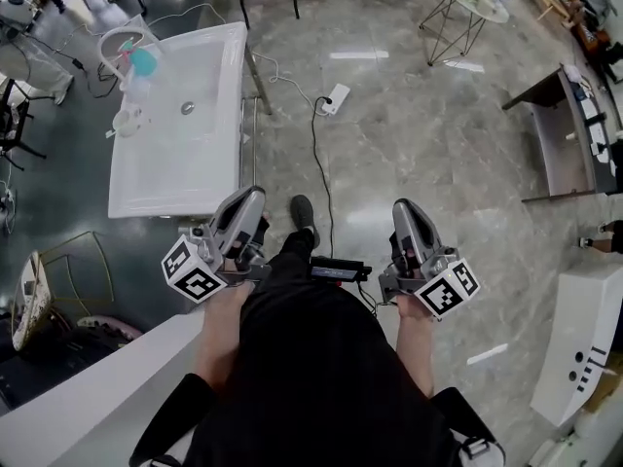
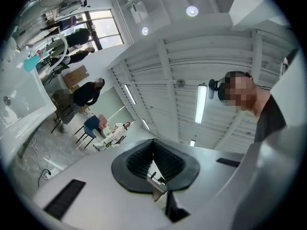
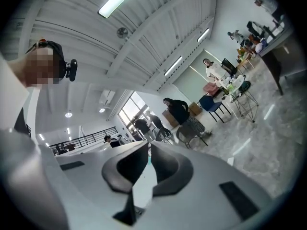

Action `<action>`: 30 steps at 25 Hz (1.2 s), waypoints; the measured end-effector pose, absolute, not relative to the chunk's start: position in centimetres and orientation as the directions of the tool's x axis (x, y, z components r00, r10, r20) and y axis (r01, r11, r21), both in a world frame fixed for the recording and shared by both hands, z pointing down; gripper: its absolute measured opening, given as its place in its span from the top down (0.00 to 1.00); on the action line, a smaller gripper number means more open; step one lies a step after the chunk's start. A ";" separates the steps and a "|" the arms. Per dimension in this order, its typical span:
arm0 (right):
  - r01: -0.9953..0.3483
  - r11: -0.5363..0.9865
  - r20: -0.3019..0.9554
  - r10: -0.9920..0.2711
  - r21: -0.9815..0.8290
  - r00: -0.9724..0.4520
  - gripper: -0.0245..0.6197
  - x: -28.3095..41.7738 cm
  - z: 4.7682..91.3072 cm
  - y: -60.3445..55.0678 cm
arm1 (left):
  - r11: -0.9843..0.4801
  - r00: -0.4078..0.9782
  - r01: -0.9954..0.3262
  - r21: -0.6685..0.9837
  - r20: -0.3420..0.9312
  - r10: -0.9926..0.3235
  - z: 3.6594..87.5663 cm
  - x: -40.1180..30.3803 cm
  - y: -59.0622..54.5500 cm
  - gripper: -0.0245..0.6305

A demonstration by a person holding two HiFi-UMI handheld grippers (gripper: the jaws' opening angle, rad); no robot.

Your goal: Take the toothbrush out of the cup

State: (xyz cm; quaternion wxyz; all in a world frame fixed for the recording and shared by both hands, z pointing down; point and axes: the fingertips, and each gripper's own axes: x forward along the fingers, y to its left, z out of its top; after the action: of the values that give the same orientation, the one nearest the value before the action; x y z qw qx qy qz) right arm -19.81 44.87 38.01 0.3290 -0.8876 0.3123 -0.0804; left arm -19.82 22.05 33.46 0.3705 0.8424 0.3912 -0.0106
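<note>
A teal cup (image 1: 143, 61) stands at the far left corner of a white washbasin (image 1: 209, 163), beside a curved white tap (image 1: 119, 35). A thin pinkish stick (image 1: 124, 57) shows at the cup; it is too small to name as the toothbrush. In the left gripper view the cup (image 2: 30, 63) appears small at the upper left. Both grippers are held close to the person's body, well short of the basin. My left gripper (image 1: 252, 196) (image 2: 153, 146) is shut and holds nothing. My right gripper (image 1: 403, 207) (image 3: 147, 150) is also shut and holds nothing.
A power strip (image 1: 336, 97) and its black cable (image 1: 316, 163) lie on the marble floor right of the basin. A wire-legged table (image 1: 469, 6) stands far right, a grey desk (image 1: 565, 134) at the right edge, and a white counter (image 1: 88, 387) lower left. Several people sit and stand in the background.
</note>
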 end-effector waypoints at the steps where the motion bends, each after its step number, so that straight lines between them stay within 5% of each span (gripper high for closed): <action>1: -0.499 -0.595 -0.058 -0.605 -0.629 0.794 0.95 -19.0 38.0 44.8 | -0.409 0.690 0.669 0.621 -0.315 0.652 33.7 -18.6 22.1 0.95; 13: -0.532 -0.667 0.014 -0.630 -0.522 0.776 0.95 -3.1 34.8 42.4 | -0.272 0.655 0.700 0.660 -0.442 0.613 34.3 0.2 22.3 0.95; 30: -0.692 -0.482 0.033 -0.832 -0.537 0.554 0.95 11.6 35.8 31.6 | -0.485 0.834 0.548 0.682 -0.400 0.379 35.4 9.5 10.2 0.95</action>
State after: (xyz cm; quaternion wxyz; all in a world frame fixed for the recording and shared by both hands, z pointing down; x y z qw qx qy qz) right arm 11.64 31.61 35.76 0.2392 -0.8485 0.4490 -0.1459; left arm 9.51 10.16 35.44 0.4292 0.8561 0.2707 -0.0979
